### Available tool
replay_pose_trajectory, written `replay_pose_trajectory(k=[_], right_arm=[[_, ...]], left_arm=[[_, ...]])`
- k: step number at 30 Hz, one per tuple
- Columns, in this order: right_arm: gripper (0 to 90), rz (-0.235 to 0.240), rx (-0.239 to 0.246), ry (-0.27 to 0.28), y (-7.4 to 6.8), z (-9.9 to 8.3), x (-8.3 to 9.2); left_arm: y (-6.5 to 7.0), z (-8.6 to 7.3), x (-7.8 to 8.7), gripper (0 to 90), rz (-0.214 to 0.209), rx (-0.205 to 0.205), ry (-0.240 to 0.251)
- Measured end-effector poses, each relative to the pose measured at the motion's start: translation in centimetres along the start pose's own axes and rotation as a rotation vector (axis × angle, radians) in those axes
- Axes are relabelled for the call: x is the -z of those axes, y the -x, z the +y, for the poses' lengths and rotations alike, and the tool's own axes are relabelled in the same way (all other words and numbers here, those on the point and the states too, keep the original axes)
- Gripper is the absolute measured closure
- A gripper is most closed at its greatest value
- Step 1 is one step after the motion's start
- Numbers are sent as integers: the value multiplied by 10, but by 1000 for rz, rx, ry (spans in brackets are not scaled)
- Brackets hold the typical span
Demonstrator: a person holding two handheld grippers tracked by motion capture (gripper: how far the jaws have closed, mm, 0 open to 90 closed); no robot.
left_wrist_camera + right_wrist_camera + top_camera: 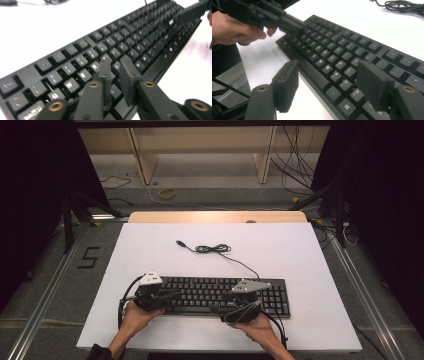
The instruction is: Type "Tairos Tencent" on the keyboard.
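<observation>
I have a black keyboard (220,295) lying flat on the white counter (300,255), near my edge of it, with its cable (215,249) trailing off toward the far side in a loose coil. Both my tools are over it: the left gripper (117,65) at the left end of the keys, the right gripper (332,82) toward the right of the middle.

On the left, the jaws stand a narrow gap apart above the letter keys, with nothing between them; they are released, not pinching anything. On the right, the jaws are spread wide, one tip over the bare counter just in front of the keyboard's front edge and the other over the bottom key rows, so they straddle that edge without closing on it.

I judge the keyboard to be a stiff plastic slab, fairly light but long, so it would swing if I lifted it from one end alone. The keycaps give under pressure and could pop off, so I would not clamp on them. The better hold is the solid front rim or the short ends, one gripper each side, lifted level. The smooth case may slip in the pads, and the cable will drag behind, so I would move slowly.
</observation>
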State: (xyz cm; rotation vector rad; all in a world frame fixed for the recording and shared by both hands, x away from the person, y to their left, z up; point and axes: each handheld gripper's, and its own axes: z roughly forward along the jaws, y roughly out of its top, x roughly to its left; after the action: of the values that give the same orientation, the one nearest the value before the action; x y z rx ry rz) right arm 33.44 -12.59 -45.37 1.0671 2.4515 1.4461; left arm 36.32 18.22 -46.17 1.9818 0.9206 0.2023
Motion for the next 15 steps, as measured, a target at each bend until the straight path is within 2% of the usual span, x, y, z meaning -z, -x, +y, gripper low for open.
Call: replay_pose_trajectory(k=[6, 9, 15], right_arm=[[352, 3, -1, 2, 0, 0, -1], [350, 2, 1, 1, 0, 0, -1], [350, 2, 0, -3, 0, 0, -2]], left_arm=[[-5, 1, 2, 607, 30, 42, 25], [-7, 2, 1, 514, 42, 59, 20], [-10, 4, 0, 432, 53, 80, 23]])
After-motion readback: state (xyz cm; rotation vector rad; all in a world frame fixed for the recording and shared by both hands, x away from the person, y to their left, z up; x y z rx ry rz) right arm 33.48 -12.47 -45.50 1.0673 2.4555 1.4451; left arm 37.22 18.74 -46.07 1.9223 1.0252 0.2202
